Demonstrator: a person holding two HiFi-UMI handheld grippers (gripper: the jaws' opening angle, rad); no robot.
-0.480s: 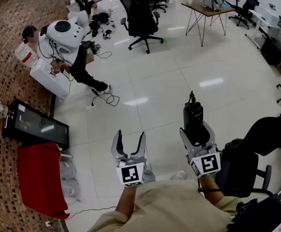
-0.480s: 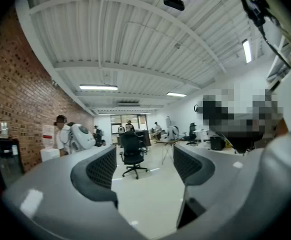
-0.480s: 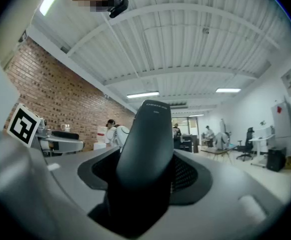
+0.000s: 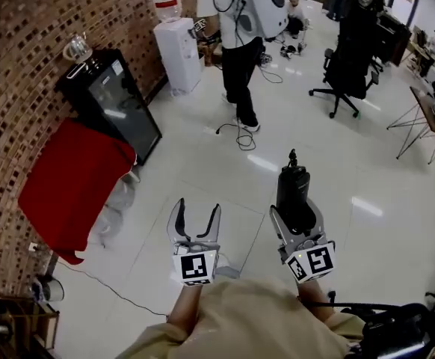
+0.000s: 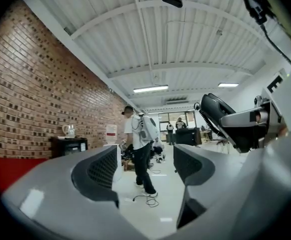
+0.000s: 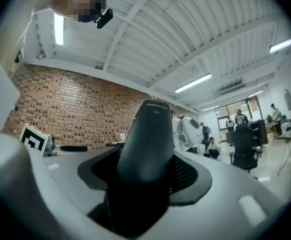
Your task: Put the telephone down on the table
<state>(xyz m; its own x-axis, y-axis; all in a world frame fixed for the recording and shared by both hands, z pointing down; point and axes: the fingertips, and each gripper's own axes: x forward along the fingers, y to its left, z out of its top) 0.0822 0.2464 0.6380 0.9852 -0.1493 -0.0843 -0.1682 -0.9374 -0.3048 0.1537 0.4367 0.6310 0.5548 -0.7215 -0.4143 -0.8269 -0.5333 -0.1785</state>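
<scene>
Brickwork (image 4: pixel 8 88) curves down the left edge of the head view, and at the lower left corner we see a shelf (image 4: pixel 12 320) whose contents are too small to name. Right of it a red cloth (image 4: pixel 72 182) drapes over something we cannot see. A black cabinet (image 4: pixel 116 103) stands behind the cloth with a clear jug (image 4: pixel 76 48) on top.

At upper centre a water dispenser (image 4: pixel 175 36) stands beside a person (image 4: pixel 240 58) whose head is cut off by the top edge.

Below centre our left gripper (image 4: pixel 198 209) is held over the tiled floor (image 4: pixel 202 155), its jaws spread with only floor between them. The left gripper view shows the same gap, with the floor and the person beyond it.

Just right of it our right gripper (image 4: pixel 296 209) is pinching the telephone (image 4: pixel 293 185), a black handset that stands up out of the jaws, in the air above the floor. In the right gripper view the telephone (image 6: pixel 148 134) fills the gap and hides most of the pads, and its lower end is lost in shadow.

At the right edge a table (image 4: pixel 433 112) is cut off by the frame, well apart from the telephone. A dark chair (image 4: pixel 400 333) at lower right is only partly in view.
</scene>
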